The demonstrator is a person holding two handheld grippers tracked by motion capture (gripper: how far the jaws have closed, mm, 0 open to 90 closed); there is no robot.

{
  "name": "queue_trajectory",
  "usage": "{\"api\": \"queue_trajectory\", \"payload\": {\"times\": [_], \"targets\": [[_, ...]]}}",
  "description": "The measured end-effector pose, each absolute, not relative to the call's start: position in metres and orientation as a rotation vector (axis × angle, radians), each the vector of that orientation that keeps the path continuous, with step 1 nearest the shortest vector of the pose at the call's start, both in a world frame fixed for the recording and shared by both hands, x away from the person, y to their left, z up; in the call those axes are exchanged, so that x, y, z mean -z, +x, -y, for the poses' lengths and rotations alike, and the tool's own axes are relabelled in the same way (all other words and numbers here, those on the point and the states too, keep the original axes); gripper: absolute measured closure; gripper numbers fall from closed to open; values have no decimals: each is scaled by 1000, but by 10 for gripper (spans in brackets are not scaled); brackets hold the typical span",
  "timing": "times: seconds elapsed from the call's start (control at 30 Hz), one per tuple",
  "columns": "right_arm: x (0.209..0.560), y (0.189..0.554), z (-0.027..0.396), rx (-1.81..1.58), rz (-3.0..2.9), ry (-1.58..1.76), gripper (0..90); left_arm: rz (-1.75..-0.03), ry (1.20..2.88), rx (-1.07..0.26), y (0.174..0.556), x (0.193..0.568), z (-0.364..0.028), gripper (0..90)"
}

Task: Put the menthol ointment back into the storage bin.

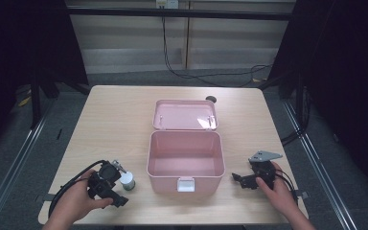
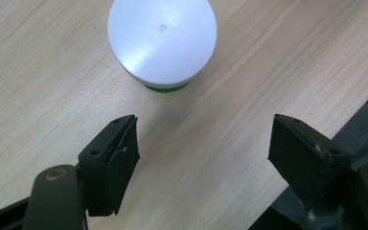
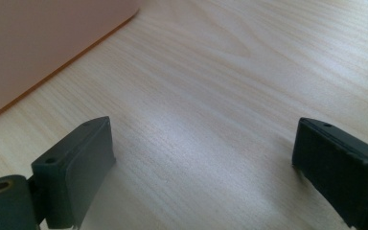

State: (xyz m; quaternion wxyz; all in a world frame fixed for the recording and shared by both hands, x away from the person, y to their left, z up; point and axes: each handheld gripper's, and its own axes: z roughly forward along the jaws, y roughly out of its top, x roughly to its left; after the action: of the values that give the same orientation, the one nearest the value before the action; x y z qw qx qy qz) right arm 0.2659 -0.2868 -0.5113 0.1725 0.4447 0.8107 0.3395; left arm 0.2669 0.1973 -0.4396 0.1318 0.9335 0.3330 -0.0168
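White-capped jar (image 1: 129, 181) stands upright on the wooden table (image 1: 115, 120), near your front edge, just left of the pink storage box (image 1: 185, 163) and apart from its wall. In the left gripper view the jar's (image 2: 162, 40) round white cap faces the camera with a thin green band showing under its rim; it sits just ahead of the jaws, not between them.

Your left gripper (image 1: 106, 184) is in your left hand (image 1: 79, 201) at the near left of the table, right next to the jar. Its jaws stand wide apart over bare wood (image 2: 206, 153) and touch nothing; a black cable loops off toward the near left corner.

Your right gripper (image 1: 249, 179) is in your right hand (image 1: 280, 191) at the near right, grey three-cornered plate on top, pointing left toward the box. Jaws also spread wide (image 3: 201, 163), nothing between them, bare table below. The box's pink wall (image 3: 43, 43) fills that view's upper left corner, near but apart from the jaws.

The box sits mid-table, open, interior looks empty, with a white latch (image 1: 186, 184) on its front face. Its lid (image 1: 184, 115) is tipped back behind it, inside facing up. A small dark round object (image 1: 211, 99) lies past the lid's right corner; can't tell what it is.
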Motion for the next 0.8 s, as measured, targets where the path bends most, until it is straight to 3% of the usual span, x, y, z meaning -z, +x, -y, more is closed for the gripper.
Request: {"api": "queue_trajectory", "payload": {"times": [0.8], "targets": [[511,266,287,-963,-2301,1260,66,-979,2767,85,294,424,-177,302]]}}
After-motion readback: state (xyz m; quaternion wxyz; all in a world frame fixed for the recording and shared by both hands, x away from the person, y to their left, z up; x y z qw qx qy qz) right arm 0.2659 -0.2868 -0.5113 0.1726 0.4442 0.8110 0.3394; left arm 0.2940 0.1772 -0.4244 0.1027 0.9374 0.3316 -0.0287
